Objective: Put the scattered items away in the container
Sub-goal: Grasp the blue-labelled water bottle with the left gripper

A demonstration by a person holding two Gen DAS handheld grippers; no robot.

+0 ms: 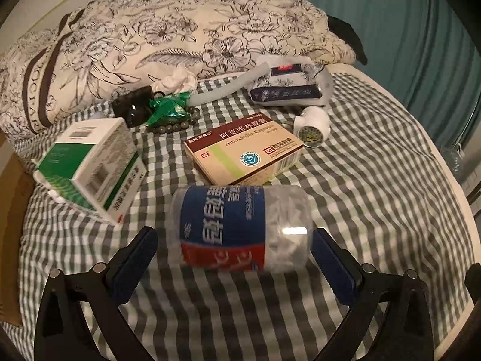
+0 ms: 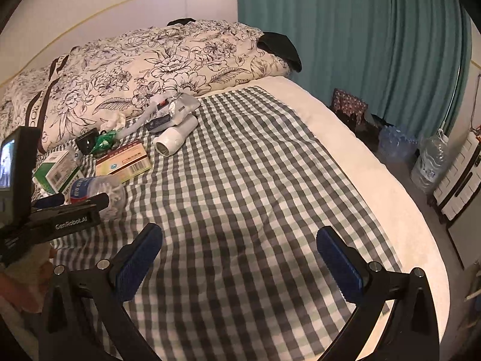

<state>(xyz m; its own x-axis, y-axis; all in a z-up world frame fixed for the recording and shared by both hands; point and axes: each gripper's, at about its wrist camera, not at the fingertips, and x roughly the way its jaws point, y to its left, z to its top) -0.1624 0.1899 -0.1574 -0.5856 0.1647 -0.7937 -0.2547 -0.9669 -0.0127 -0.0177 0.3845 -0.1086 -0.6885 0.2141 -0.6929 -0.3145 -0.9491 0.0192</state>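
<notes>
Left wrist view: a bed with a grey-and-white checked sheet [image 1: 375, 210] fills the frame, and a floral duvet [image 1: 168, 39] with a brown band reading "ROCFAR…" is heaped along its far edge. A teal curtain [image 2: 354, 39] hangs beyond the bed in the right wrist view, with large water bottles [image 2: 428, 162] on the floor below it.

The scattered items lie on the sheet near the duvet. A clear plastic jar [image 1: 240, 228] lies on its side closest to the camera, wrapped in a blue and red label with white Chinese characters; white cotton swabs show through its clear end. Behind it is a tan and maroon box [image 1: 243, 147] printed "Amoxicillin Capsules". To the left a green-and-white box [image 1: 90, 165] stands tilted, barcodes showing. A blue-and-white tissue pack [image 1: 288, 85] lies near the duvet, a white cylindrical device [image 1: 311, 128] just in front of it. Smaller things cluster at the duvet's foot: a black pouch [image 1: 132, 106], a green wrapper [image 1: 166, 108] and a bead bracelet [image 1: 177, 123].

The left gripper [image 1: 234, 249] is spread wide, its blue pads flanking the jar without clear contact. The right gripper [image 2: 239, 252] is also spread wide above bare sheet, holding nothing. No container can be made out.
</notes>
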